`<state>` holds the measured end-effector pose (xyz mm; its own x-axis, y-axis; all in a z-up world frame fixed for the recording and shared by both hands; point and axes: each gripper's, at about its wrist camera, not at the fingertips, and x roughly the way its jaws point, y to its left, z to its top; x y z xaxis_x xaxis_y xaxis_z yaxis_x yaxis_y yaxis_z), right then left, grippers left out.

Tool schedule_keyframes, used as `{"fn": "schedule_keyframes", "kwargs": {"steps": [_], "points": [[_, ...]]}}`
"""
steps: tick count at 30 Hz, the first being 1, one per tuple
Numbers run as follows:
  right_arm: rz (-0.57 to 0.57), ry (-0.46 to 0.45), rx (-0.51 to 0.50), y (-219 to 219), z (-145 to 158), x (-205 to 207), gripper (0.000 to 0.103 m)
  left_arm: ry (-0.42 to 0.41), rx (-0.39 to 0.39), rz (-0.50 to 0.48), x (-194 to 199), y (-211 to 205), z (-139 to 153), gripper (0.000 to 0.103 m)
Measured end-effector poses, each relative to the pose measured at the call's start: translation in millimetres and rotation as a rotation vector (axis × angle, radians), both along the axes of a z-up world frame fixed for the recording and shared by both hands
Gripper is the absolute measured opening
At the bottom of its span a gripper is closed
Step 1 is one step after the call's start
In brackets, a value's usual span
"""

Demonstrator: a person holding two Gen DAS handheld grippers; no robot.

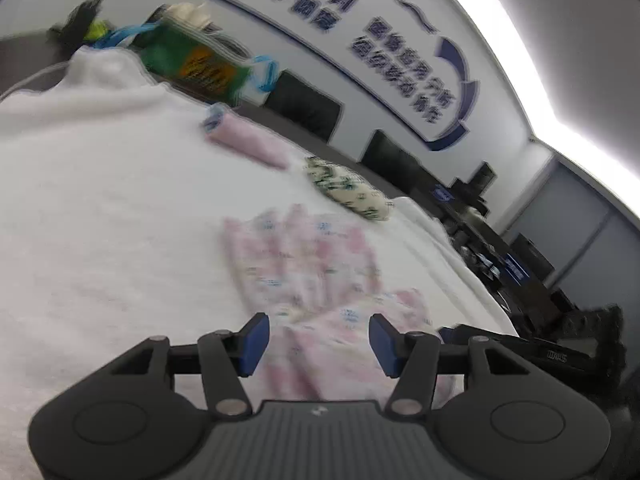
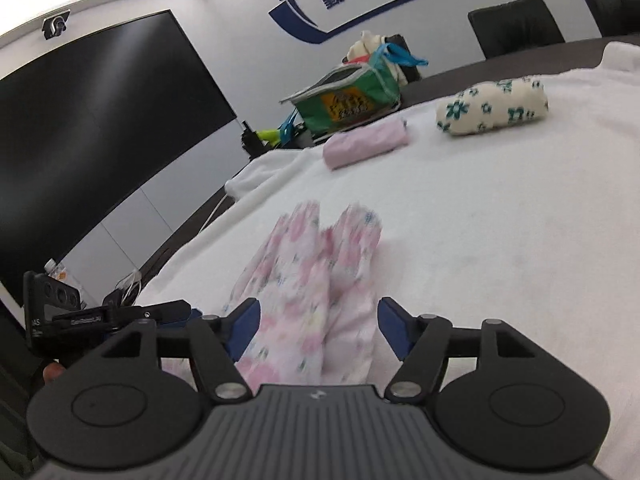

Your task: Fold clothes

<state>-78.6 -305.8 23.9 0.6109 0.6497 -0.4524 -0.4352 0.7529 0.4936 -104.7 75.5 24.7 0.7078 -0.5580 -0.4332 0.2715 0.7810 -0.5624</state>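
A pink floral garment (image 1: 304, 276) lies flat on the white cloth-covered table (image 1: 100, 200), its two legs pointing away. My left gripper (image 1: 319, 340) is open over the garment's near end, blue pads either side of the fabric. In the right wrist view the same floral garment (image 2: 308, 276) stretches ahead, and my right gripper (image 2: 318, 330) stands open across its near edge. Neither gripper holds anything. The other gripper's body (image 2: 120, 316) shows at the left of the right wrist view.
A rolled pink garment (image 2: 366, 142) and a rolled cream garment with green flowers (image 2: 492, 106) lie further back on the table. A green bag (image 2: 352, 98) sits at the far edge. Black chairs (image 2: 516, 24) and a large dark screen (image 2: 92, 132) stand beyond.
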Motion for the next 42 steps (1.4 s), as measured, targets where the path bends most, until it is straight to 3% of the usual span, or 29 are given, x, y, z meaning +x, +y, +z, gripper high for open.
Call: {"fn": "schedule_keyframes", "kwargs": {"steps": [8, 11, 15, 18, 20, 21, 22, 25, 27, 28, 30, 33, 39, 40, 42], "points": [[-0.036, -0.049, 0.014, -5, 5, -12, 0.066, -0.066, -0.005, -0.035, -14, -7, 5, 0.054], [-0.008, -0.070, 0.003, -4, 9, -22, 0.067, -0.048, -0.026, -0.085, -14, -11, 0, 0.054], [0.019, -0.081, -0.014, 2, 4, -25, 0.068, -0.049, 0.047, -0.070, -12, -29, -3, 0.052], [0.009, -0.090, -0.006, 3, -2, -12, 0.068, -0.039, 0.016, -0.065, -4, -29, -6, 0.052], [-0.001, -0.053, 0.024, 2, -10, 5, 0.066, -0.018, -0.005, -0.053, 2, -28, -9, 0.041], [0.003, -0.031, 0.036, 3, -14, 12, 0.059, -0.003, 0.000, -0.049, 4, -28, -10, 0.036], [0.009, -0.009, 0.045, 4, -18, 19, 0.038, 0.013, 0.006, -0.044, 6, -29, -12, 0.027], [0.061, 0.049, 0.056, 9, -26, 16, 0.017, 0.036, 0.011, -0.049, 4, -29, -14, 0.019], [0.072, 0.079, 0.115, 3, -28, 8, 0.012, 0.040, 0.004, -0.065, -3, -27, -13, 0.018], [0.062, 0.114, 0.191, -6, -31, 3, 0.011, 0.038, 0.005, -0.065, -7, -27, -13, 0.018], [0.032, 0.133, 0.232, -15, -33, -7, 0.011, 0.030, 0.035, -0.054, -14, -28, -14, 0.018], [-0.001, 0.084, 0.152, -10, -26, -25, 0.015, 0.023, 0.097, -0.039, -18, -34, -16, 0.018], [0.000, 0.077, 0.042, 15, -32, -30, 0.015, 0.004, 0.101, -0.005, -21, -32, -17, 0.024], [-0.005, 0.073, 0.026, 17, -34, -30, 0.020, -0.007, 0.098, 0.002, -23, -30, -15, 0.026], [-0.043, 0.058, 0.013, 12, -25, -38, 0.044, -0.051, 0.118, 0.019, -29, -28, -8, 0.029]]}}
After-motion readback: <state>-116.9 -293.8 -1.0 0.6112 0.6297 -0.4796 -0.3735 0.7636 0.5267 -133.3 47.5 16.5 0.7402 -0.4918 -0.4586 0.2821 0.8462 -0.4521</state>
